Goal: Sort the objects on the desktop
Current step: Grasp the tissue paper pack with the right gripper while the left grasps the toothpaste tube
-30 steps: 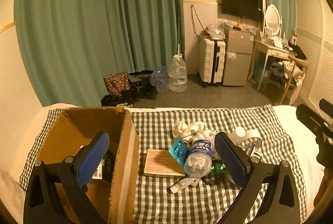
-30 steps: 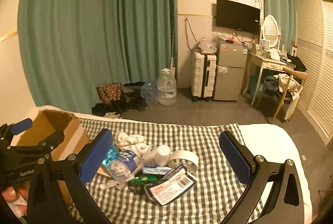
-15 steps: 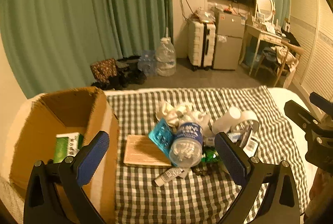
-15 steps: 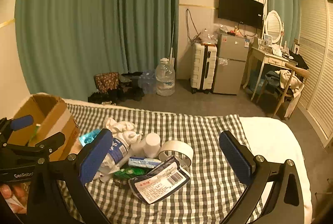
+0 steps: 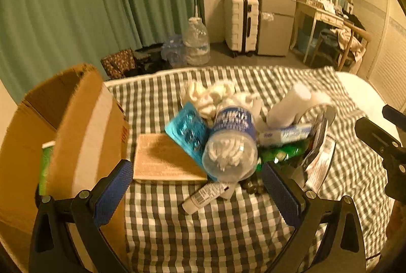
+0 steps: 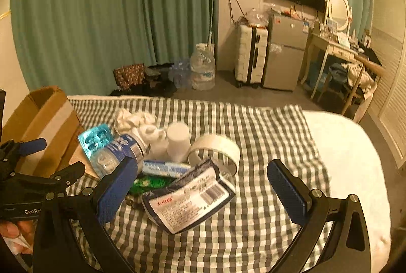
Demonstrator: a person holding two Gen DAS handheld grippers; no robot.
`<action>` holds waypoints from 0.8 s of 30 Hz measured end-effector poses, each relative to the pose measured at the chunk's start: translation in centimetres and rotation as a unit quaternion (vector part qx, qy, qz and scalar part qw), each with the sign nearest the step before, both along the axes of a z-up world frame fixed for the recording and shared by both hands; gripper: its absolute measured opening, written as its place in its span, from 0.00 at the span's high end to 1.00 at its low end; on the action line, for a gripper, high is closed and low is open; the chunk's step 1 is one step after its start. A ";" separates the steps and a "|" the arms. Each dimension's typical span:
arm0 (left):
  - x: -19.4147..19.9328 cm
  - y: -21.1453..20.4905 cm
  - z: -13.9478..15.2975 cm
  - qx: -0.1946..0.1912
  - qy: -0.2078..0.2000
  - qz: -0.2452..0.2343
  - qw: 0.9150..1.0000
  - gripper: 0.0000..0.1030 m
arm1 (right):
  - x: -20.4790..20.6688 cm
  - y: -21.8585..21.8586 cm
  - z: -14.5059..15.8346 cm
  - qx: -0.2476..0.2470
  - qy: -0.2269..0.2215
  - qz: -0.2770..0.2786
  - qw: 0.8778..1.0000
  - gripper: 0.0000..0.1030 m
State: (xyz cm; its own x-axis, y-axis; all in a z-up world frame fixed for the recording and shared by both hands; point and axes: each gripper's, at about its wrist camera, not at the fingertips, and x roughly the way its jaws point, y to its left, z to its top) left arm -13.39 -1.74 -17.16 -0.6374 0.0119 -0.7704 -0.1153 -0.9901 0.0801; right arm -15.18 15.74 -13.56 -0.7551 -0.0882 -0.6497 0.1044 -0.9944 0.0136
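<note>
Both pairs of blue-padded fingers stand wide apart and empty: left gripper [image 5: 196, 186] above the clear plastic bottle [image 5: 229, 143], right gripper [image 6: 203, 186] over the black-and-white printed pouch [image 6: 190, 199]. Pulling either from the heap could roll neighbours away from the brown cardboard box [image 5: 76, 125].

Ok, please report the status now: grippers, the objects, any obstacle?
Left gripper and right gripper: jaws open, empty. Pile unsorted beside cardboard box; clear bottle on top. Nothing blocking.
</note>
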 end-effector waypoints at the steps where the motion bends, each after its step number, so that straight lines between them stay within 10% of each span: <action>1: -0.1 0.0 -0.4 0.001 -0.005 -0.002 1.000 0.00 | 0.0 0.0 -0.4 0.002 -0.005 0.000 1.000 0.00; 24: -1.8 -0.2 -7.6 -0.001 -0.082 -0.016 0.997 0.10 | -2.9 -1.0 -7.8 -0.010 -0.113 -0.020 0.993 0.00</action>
State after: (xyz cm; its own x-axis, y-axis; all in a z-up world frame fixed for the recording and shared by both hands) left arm -15.18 -1.96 -24.80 -0.5023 0.0298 -0.8642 -0.1592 -0.9855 0.0585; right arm -18.10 14.77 -21.38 -0.5929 -0.0757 -0.8017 0.0565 -0.9970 0.0523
